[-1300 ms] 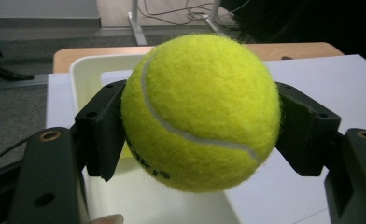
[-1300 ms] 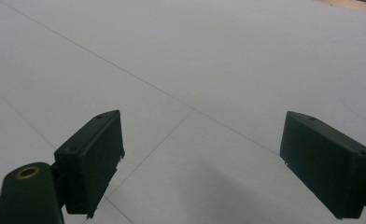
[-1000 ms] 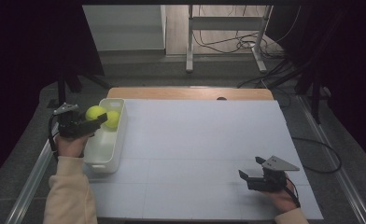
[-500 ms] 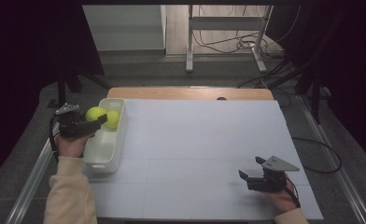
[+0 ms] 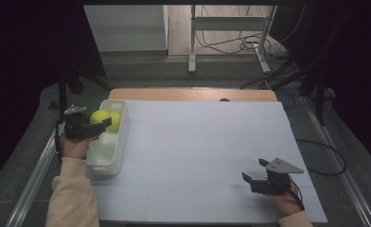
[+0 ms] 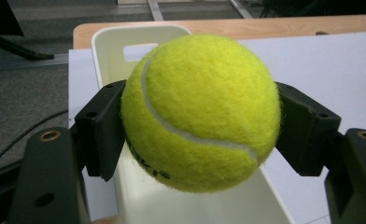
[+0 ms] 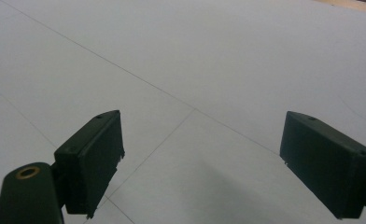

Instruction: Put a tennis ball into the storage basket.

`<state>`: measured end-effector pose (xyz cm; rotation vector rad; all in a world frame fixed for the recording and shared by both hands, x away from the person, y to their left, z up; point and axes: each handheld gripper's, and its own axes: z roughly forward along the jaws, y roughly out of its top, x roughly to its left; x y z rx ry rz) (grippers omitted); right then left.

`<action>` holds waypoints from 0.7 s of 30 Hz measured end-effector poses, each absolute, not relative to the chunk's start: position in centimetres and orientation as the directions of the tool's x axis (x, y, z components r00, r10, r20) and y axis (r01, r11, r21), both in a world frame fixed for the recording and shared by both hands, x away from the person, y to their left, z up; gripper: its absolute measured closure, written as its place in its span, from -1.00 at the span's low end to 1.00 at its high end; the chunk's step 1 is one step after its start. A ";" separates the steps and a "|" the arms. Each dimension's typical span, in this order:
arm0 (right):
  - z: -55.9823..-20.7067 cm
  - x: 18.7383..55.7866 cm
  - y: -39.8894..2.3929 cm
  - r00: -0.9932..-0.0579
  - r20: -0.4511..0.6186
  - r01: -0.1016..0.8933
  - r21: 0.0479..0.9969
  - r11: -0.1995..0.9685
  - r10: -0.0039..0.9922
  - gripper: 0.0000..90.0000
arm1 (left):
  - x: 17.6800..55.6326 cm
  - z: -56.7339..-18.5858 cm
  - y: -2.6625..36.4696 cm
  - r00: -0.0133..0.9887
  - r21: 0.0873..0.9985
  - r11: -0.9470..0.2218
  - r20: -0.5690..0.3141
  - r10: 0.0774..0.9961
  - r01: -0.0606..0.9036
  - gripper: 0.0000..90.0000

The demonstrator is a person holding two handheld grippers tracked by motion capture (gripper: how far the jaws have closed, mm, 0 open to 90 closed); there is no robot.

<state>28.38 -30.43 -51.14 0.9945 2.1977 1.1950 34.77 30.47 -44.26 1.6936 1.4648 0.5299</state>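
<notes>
We see the white bench [image 5: 202,151] carrying a white bin [image 5: 109,146] at its left edge. Over the bin, our left claw [image 5: 101,124] pinches a tennis ball [image 6: 200,112], a second ball [image 5: 115,120] just beside it. Our right claw [image 5: 253,176] rests spread, empty, near the bench's front right.

Long white plastic bin [image 5: 109,153] sat on left edge of white table sheet [image 5: 207,142], lengthwise front to back. Left gripper [image 5: 90,128] hung over bin's far half, jaws pressed on either side of fuzzy yellow tennis ball [image 6: 200,112]. Second yellow tennis ball [image 5: 115,120] lay just right of it, inside bin near far end. Right gripper [image 5: 258,174] rested at near right of sheet, well apart from bin, jaws spread over bare sheet. Wooden table edge [image 5: 193,94] ran behind sheet.
</notes>
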 end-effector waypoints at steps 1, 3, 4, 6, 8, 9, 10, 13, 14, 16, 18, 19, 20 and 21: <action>-51.1 28.4 -30.4 -0.641 -0.043 0.380 0.849 0.366 0.766 -0.68 | 34.8 -44.3 30.5 0.236 0.793 0.009 -0.192 0.953 0.610 -0.40; -51.1 28.4 -30.4 -0.641 -0.043 0.380 0.850 0.366 0.766 -0.69 | 35.0 -44.4 30.3 0.240 0.784 -0.008 -0.180 0.954 0.621 -0.40; -51.1 28.4 -30.4 -0.642 -0.044 0.379 0.850 0.366 0.766 -0.68 | 35.0 -44.5 30.2 0.239 0.779 -0.014 -0.175 0.955 0.627 -0.40; -51.1 28.4 -30.4 -0.642 -0.043 0.380 0.849 0.367 0.766 -0.68 | 35.1 -44.6 30.1 0.241 0.770 -0.029 -0.163 0.957 0.637 -0.41; -51.1 28.4 -30.4 -0.641 -0.044 0.380 0.849 0.367 0.766 -0.69 | 35.2 -44.7 30.0 0.242 0.766 -0.035 -0.159 0.957 0.642 -0.41; -51.1 28.4 -30.4 -0.641 -0.044 0.380 0.849 0.367 0.766 -0.69 | 35.3 -44.8 29.9 0.244 0.759 -0.048 -0.148 0.958 0.649 -0.41; -51.1 28.4 -30.4 -0.640 -0.045 0.379 0.850 0.366 0.767 -0.69 | 35.3 -44.8 29.8 0.243 0.755 -0.054 -0.142 0.960 0.653 -0.41; -51.1 28.4 -30.5 -0.639 -0.041 0.380 0.851 0.362 0.768 -0.69 | 35.4 -44.9 29.7 0.246 0.747 -0.063 -0.137 0.960 0.662 -0.41; -51.1 28.4 -30.4 -0.640 -0.041 0.380 0.851 0.363 0.767 -0.68 | 35.4 -44.9 29.6 0.247 0.743 -0.067 -0.135 0.959 0.666 -0.41; -51.1 28.4 -30.4 -0.641 -0.045 0.379 0.849 0.367 0.766 -0.68 | 35.5 -45.0 29.5 0.251 0.735 -0.073 -0.135 0.959 0.674 -0.41; -51.1 28.4 -30.4 -0.642 -0.045 0.379 0.849 0.368 0.766 -0.69 | 35.6 -45.1 29.5 0.250 0.731 -0.076 -0.133 0.959 0.679 -0.41; -51.1 28.4 -30.4 -0.641 -0.045 0.379 0.849 0.368 0.766 -0.68 | 35.6 -45.2 29.4 0.249 0.728 -0.078 -0.130 0.960 0.681 -0.41; -51.1 28.4 -30.4 -0.640 -0.045 0.379 0.849 0.367 0.767 -0.69 | 35.6 -45.2 29.4 0.249 0.727 -0.078 -0.130 0.960 0.682 -0.41; -51.1 28.4 -30.4 -0.640 -0.045 0.380 0.849 0.366 0.767 -0.69 | 35.6 -45.2 29.4 0.251 0.725 -0.080 -0.131 0.959 0.684 -0.41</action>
